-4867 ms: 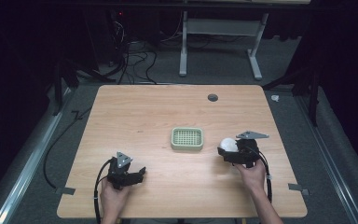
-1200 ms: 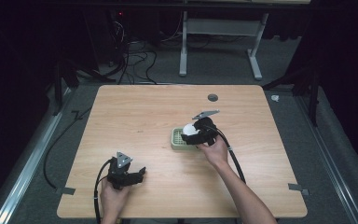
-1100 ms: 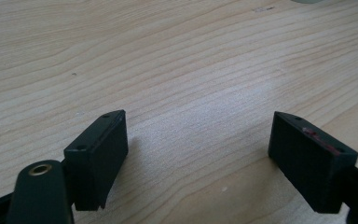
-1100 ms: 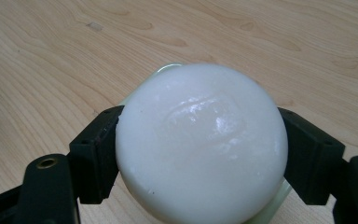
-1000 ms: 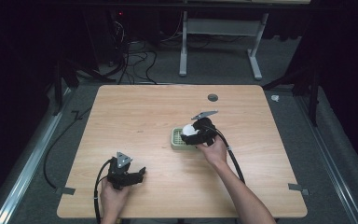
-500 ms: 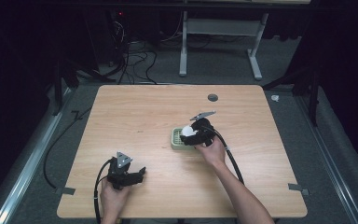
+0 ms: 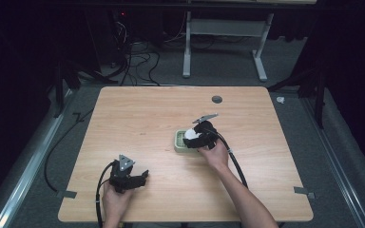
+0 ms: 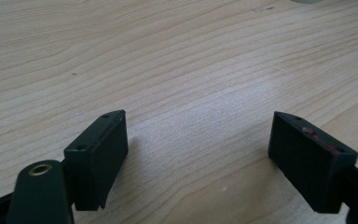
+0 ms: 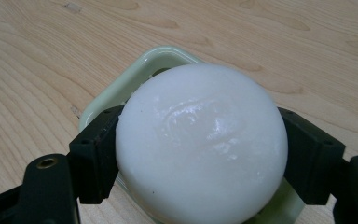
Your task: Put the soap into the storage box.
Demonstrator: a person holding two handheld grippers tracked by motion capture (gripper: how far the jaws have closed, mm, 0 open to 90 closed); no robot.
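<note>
One unmarked white soap bar (image 9: 200, 144) in right claw (image 9: 200, 154) above green dish (image 9: 121, 100)

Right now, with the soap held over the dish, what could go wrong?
The white soap bar looks wet and glossy, and the right gripper clamps only its rounded sides, so it may slip or squirt out. The green soap dish is small and nothing holds it; an off-centre release could tip or push it. The left gripper rests open, far from the dish.
</note>
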